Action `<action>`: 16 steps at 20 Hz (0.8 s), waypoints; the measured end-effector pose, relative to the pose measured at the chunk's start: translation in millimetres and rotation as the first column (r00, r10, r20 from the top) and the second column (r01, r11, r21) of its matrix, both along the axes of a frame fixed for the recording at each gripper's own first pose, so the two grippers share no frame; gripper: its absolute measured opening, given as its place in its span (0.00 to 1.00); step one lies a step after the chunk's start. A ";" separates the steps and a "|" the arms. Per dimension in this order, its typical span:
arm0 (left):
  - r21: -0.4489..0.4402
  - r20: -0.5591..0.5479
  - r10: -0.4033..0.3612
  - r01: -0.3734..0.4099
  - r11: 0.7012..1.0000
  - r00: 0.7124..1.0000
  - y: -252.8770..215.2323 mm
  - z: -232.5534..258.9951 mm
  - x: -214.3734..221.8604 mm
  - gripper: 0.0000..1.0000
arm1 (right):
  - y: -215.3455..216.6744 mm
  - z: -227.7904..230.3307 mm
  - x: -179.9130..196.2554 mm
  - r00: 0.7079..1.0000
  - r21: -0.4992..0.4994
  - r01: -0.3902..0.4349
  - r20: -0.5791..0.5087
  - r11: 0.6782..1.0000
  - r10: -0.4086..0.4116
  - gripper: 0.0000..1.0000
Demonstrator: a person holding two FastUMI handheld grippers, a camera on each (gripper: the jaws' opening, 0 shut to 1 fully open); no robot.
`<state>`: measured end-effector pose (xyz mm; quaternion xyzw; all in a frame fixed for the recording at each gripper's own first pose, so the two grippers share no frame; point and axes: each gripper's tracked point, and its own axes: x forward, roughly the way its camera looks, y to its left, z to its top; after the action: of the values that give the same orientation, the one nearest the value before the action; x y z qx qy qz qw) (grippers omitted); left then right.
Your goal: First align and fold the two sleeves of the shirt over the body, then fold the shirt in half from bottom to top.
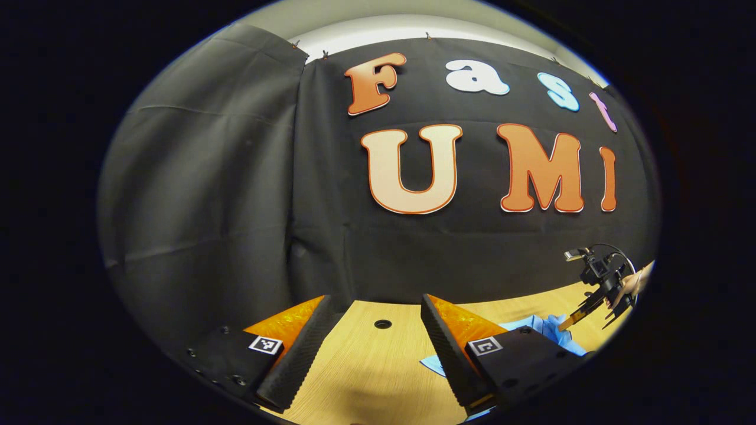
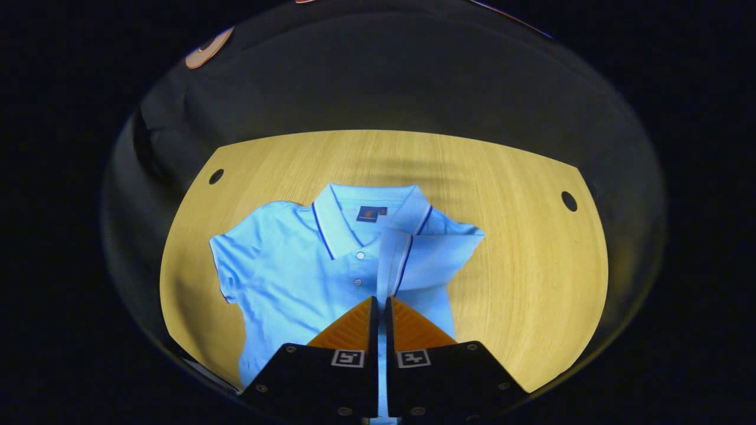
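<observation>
A light blue polo shirt (image 2: pixel 295 265) lies face up on the wooden table (image 2: pixel 520 248), collar toward the far wall. In the right gripper view my right gripper (image 2: pixel 381 300) is shut on the sleeve (image 2: pixel 413 254) on the view's right, which is lifted and drawn over the chest, its striped cuff running up from the fingertips. The other sleeve (image 2: pixel 227 260) lies spread flat on the view's left. In the left gripper view my left gripper (image 1: pixel 375 298) stands open above bare table, nothing between its fingers. Far right there, a hand (image 1: pixel 636 282) holds the right gripper (image 1: pixel 567 323) over the shirt (image 1: pixel 546 329).
Round holes mark the tabletop: one (image 2: pixel 216 176) at the far left, one (image 2: pixel 569 200) at the far right, one (image 1: pixel 383 324) ahead of my left gripper. The black cloth wall (image 1: pixel 236 177) closes off the back and side of the table.
</observation>
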<state>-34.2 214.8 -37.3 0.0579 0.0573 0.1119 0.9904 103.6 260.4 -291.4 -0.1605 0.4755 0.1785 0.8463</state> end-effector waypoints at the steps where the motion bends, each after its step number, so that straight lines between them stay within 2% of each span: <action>1: -0.005 -0.004 0.003 -0.003 1.000 1.000 1.6 -1.8 -1.0 0.98 | 4.5 -2.5 -2.9 1.000 0.006 -0.006 -0.007 1.000 0.006 0.08; 4: -0.026 -0.015 0.011 -0.011 1.000 1.000 3.6 -6.6 -4.2 0.98 | 22.9 -0.3 -15.6 0.999 0.059 -0.028 -0.031 0.998 0.029 0.14; 6: -0.036 -0.021 0.008 -0.009 0.999 1.000 1.2 -7.6 -3.7 0.98 | 31.7 3.8 -24.4 0.998 0.094 -0.037 -0.043 0.995 0.041 0.27; 7: -0.042 -0.025 0.004 -0.005 0.999 1.000 0.2 -9.9 -3.7 0.99 | 34.0 7.2 -27.2 0.998 0.108 -0.038 -0.040 0.993 0.043 0.42; 8: -0.050 -0.034 0.001 -0.002 0.999 0.999 -1.5 -11.7 -4.3 0.98 | 36.1 9.9 -30.2 0.998 0.126 -0.037 -0.037 0.991 0.042 0.53; 9: -0.061 -0.047 -0.003 0.000 0.998 0.999 -4.6 -15.2 -2.2 0.98 | 38.0 14.5 -32.7 0.999 0.145 -0.032 -0.033 0.989 0.037 0.69; 10: -0.073 -0.060 -0.006 0.001 0.997 0.998 -7.4 -18.2 -1.2 0.98 | 37.7 19.1 -35.3 0.999 0.165 -0.026 -0.026 0.986 0.030 0.75; 11: -0.085 -0.076 -0.008 0.001 0.996 0.997 -11.3 -23.9 2.5 0.98 | 36.5 23.2 -36.0 1.000 0.179 -0.018 -0.016 0.984 0.021 0.88; 12: -0.097 -0.090 -0.010 0.001 0.995 0.996 -14.4 -28.4 6.6 0.98 | 34.2 28.9 -35.5 1.000 0.188 -0.014 0.009 0.982 0.013 0.96; 16: -0.142 -0.181 -0.020 -0.006 0.990 0.983 -26.4 -52.5 23.9 0.98 | 17.7 67.3 -28.2 0.988 0.202 -0.031 0.157 0.979 -0.001 0.98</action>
<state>-10.3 188.4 -89.8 -0.0024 0.1553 0.0982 0.9830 75.5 278.1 -224.1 -0.0902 0.3855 0.2194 0.8917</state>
